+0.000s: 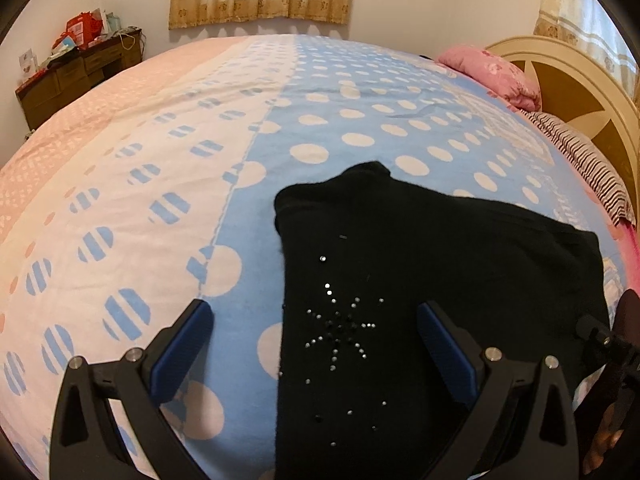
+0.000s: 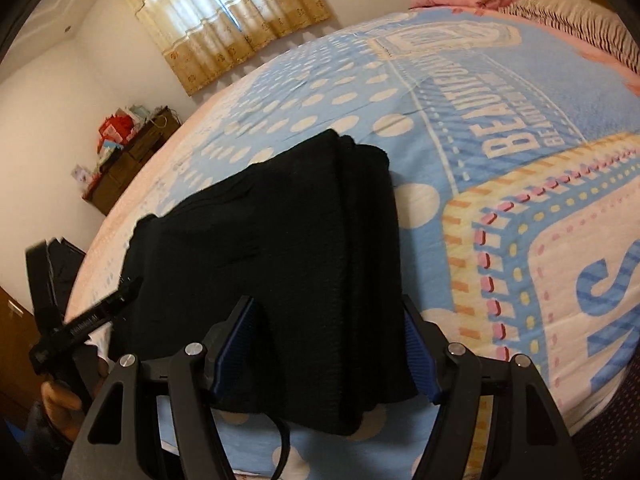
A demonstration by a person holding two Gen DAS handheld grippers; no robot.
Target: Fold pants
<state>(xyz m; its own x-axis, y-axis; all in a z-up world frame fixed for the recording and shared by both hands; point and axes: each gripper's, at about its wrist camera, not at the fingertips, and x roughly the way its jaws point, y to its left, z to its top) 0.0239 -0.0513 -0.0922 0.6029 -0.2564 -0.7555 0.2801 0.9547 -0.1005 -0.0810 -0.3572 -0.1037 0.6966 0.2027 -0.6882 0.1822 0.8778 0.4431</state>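
Now one folded pair of black pants (image 1: pixel 420 280) lies on one bed (image 1: pixel 160 160); both tongs, left (image 1: pixel 316 344) and right (image 2: pixel 328 344), gape wide.

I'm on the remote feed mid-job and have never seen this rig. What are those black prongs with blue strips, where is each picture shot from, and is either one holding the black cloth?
Each picture comes from a fisheye camera on a hand-held tool, looking along its two blue-padded fingers. The left tool is open over the black pants, above a rhinestone star pattern. The right tool straddles the pants' other end, fingers spread, not pinching. The pants lie folded on a polka-dot bedspread. Nothing is held. A pink pillow lies by the headboard.
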